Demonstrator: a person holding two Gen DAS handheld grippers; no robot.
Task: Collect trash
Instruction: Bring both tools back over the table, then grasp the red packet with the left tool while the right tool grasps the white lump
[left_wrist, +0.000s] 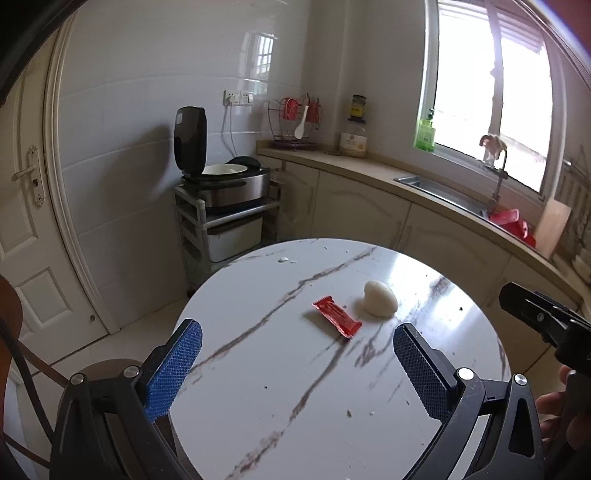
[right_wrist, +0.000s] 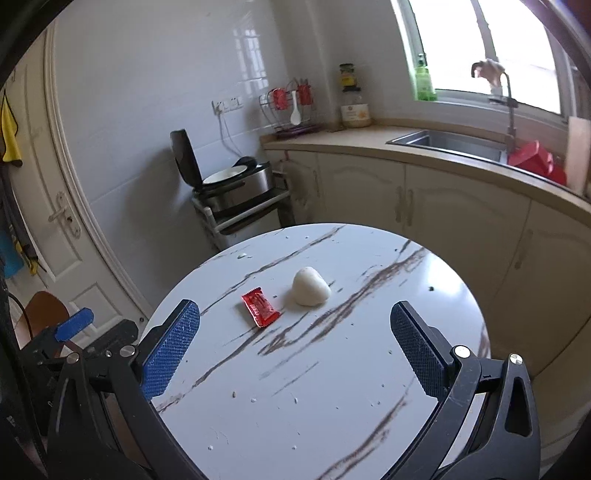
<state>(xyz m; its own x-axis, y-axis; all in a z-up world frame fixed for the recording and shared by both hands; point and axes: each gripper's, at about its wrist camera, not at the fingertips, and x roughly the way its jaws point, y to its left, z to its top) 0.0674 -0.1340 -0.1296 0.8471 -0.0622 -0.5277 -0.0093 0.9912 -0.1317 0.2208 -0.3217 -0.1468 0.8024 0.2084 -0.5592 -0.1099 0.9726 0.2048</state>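
Observation:
A red snack wrapper (left_wrist: 337, 317) (right_wrist: 260, 308) lies flat near the middle of the round white marble table (left_wrist: 295, 413) (right_wrist: 332, 406). Just to its right sits a crumpled white lump (left_wrist: 379, 298) (right_wrist: 310, 287), perhaps tissue. My left gripper (left_wrist: 295, 363) hovers over the near part of the table, open, with nothing between its blue pads; the wrapper is ahead of it. My right gripper (right_wrist: 295, 352) is open too and empty, with both pieces of trash ahead and slightly left. The right gripper's body shows at the right edge of the left wrist view (left_wrist: 543, 317).
Small crumbs dot the table top. Behind the table stands a trolley with an open rice cooker (left_wrist: 225, 177) (right_wrist: 229, 181). A counter with cabinets, a sink (left_wrist: 443, 192) (right_wrist: 450, 142) and a red item runs along the right. A door (left_wrist: 26, 221) is at left, a brown chair (right_wrist: 44, 314) beside it.

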